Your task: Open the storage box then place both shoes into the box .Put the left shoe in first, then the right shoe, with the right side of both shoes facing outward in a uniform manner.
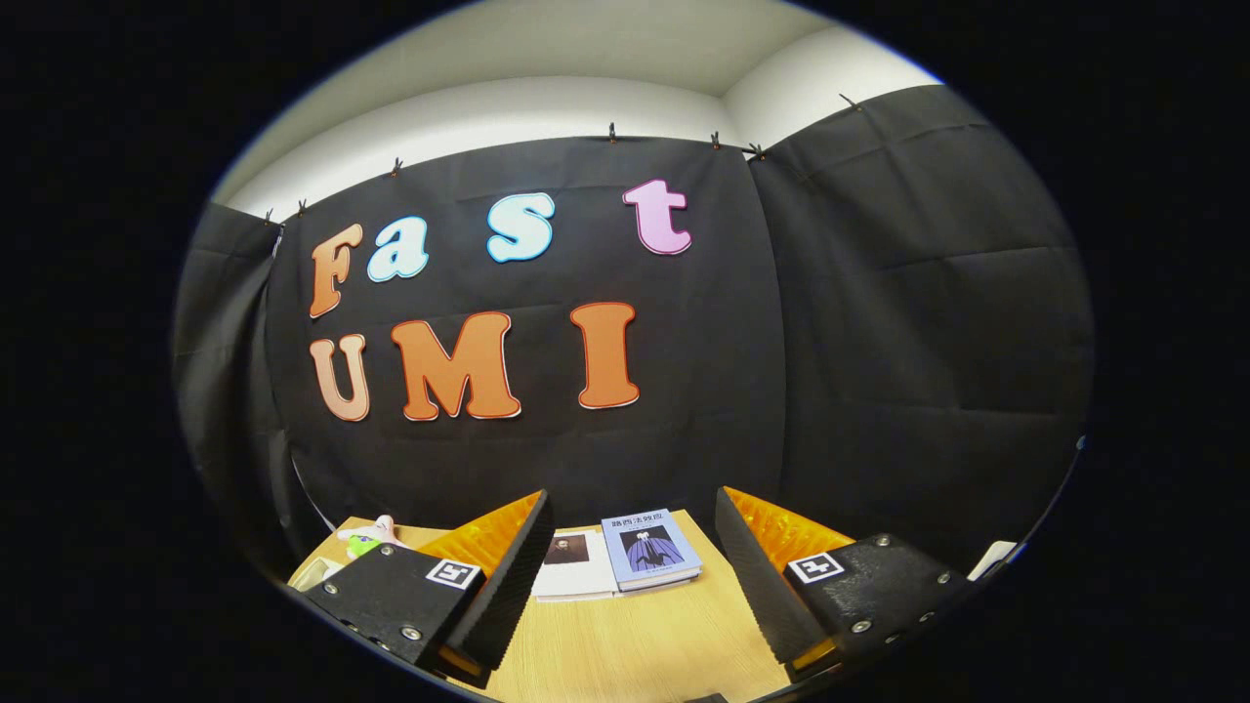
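Gripper (630,576) held level and high, aimed at the booth's back wall rather than down at the work; fingers spread wide, nothing between them but bare wooden table (625,644).

Beyond the fingertips, at 12 o'clock from the gap: two books lying flat, side by side and touching. The blue-covered book (650,549) sits just toward 1 o'clock, the white book (574,566) at 11 o'clock, partly behind the left finger. At 10 o'clock past the left finger, a small pink-and-green toy (366,535) near the table's far corner. A pale object (994,558) shows at 3 o'clock beyond the right finger; too little visible to name.

Storage box and both shoes: not locatable from this view. Whether the box stands open or shut, and whether any shoe is in it, cannot be judged, so the stage of the task is unsettled.

Pose: camera axis nearly horizontal, pitched slightly up; much wall and a strip of ceiling in sight, the table showing low between the fingers. No roll evident; both fingers sit at even height.

Judgement on doing this step well: pitch the gripper down and sweep slowly until the task objects come into view; keep the fingers wide while searching, and clear of the books.
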### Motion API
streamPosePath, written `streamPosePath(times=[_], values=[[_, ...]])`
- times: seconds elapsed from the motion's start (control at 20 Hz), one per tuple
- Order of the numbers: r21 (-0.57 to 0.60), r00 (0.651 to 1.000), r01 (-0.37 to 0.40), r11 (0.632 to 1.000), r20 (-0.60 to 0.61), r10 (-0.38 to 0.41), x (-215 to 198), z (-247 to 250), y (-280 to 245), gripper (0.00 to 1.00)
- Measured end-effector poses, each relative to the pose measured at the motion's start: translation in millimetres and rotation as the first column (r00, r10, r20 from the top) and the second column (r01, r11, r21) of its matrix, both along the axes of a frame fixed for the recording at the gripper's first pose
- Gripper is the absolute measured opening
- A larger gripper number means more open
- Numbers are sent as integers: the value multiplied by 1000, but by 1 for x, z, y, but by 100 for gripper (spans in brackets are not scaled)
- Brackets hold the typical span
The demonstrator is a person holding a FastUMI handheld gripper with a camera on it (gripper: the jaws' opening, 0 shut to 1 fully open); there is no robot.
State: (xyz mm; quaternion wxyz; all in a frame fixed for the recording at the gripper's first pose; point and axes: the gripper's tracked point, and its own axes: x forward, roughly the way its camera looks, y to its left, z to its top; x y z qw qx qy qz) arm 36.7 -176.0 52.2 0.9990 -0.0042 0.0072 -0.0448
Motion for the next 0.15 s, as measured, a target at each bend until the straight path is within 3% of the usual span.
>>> streamPosePath(times=[0.15], values=[[-7,1000,-2,1000,-6,2,5,-2,6,99]])
